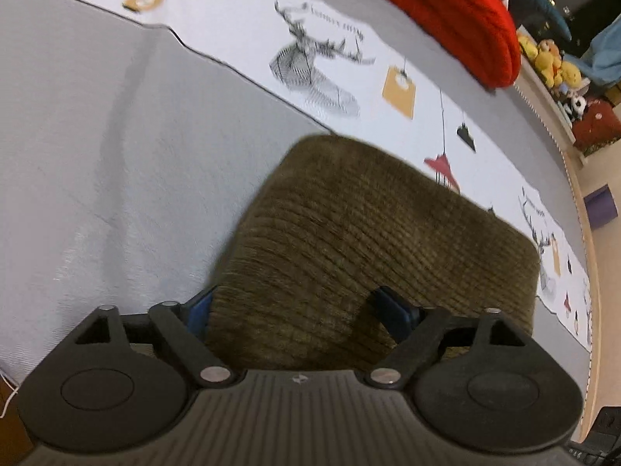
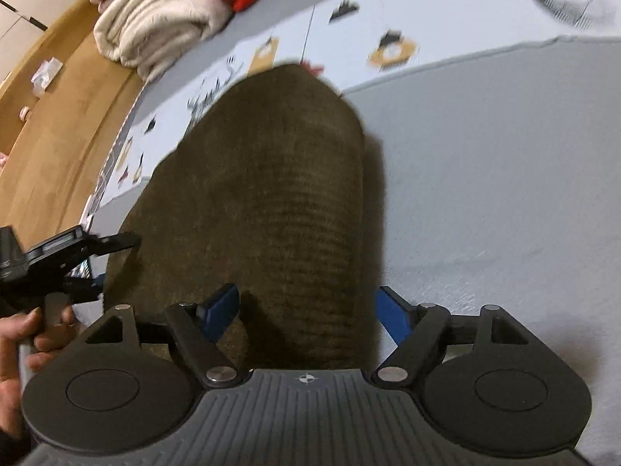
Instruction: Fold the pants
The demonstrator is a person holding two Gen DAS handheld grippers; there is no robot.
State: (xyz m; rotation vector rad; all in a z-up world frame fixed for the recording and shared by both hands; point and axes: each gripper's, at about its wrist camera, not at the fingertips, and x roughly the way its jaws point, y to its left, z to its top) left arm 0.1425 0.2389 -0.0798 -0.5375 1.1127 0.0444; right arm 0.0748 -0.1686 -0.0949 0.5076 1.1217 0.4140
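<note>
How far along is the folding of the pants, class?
Done: the brown pants lie as a compact folded bundle on the grey bed cover. In hand: nothing; the left gripper and right gripper both stand open over the bundle. Left: perhaps one more fold or smoothing; the blur hides the edges.

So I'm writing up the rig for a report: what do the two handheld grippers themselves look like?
Both look alike. The left gripper has a dark grey ribbed body, two round black discs at its sides, black linkage arms with silver pivot pins, and blue fingers. The right gripper matches, with a small crosshair mark on its body. A bare hand grips a handle; no sleeve is visible.
</note>
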